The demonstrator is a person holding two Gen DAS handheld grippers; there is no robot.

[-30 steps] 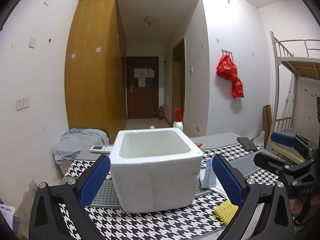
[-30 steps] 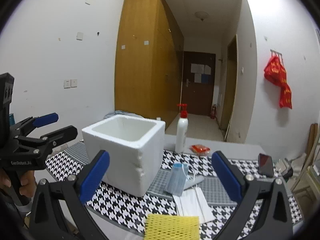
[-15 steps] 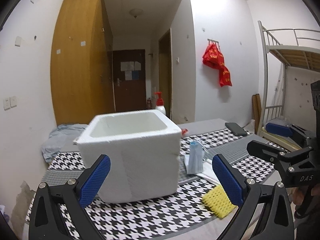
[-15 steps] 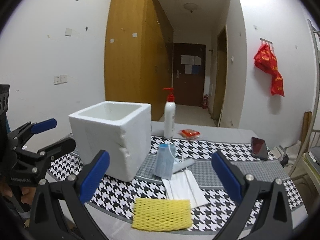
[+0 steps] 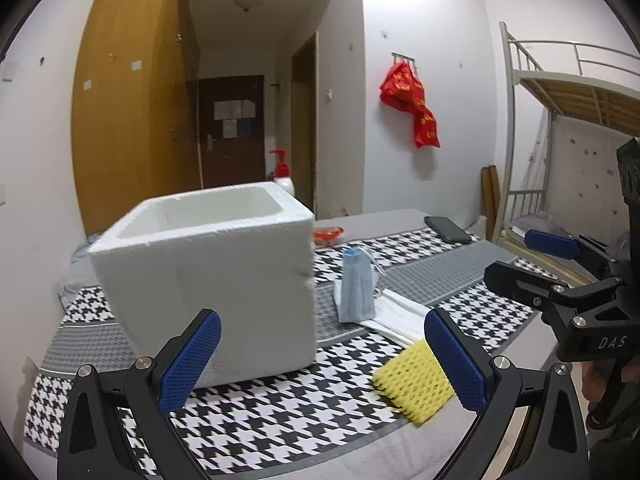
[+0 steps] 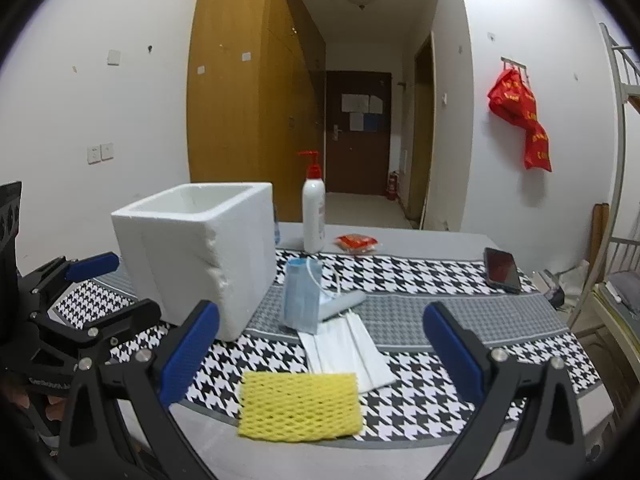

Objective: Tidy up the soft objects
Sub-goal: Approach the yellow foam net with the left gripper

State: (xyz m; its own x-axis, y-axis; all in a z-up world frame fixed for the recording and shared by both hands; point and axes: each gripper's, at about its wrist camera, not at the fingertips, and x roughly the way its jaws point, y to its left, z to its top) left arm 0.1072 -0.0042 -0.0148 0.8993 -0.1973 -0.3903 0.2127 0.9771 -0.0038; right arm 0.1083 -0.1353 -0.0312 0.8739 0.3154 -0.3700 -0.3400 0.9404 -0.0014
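While both tongs [image 5: 322, 356] [image 6: 320, 354] hang spread, white foam box [image 6: 200, 248] open-topped, contents hidden, yellow sponge [image 6: 298, 406] outside it.

I see the table [image 6: 420, 238] under a houndstooth cloth [image 6: 420, 276]. On the cloth sit the white foam box [image 6: 200, 252], a blue mask [image 6: 301, 298] propped upright just beside it, white masks [image 6: 348, 354] lying flat, a yellow foam net [image 6: 298, 406] at the near edge, and a phone [image 6: 502, 269]. On bare table behind stand a pump bottle [image 6: 313, 216] and a red packet [image 6: 357, 241].
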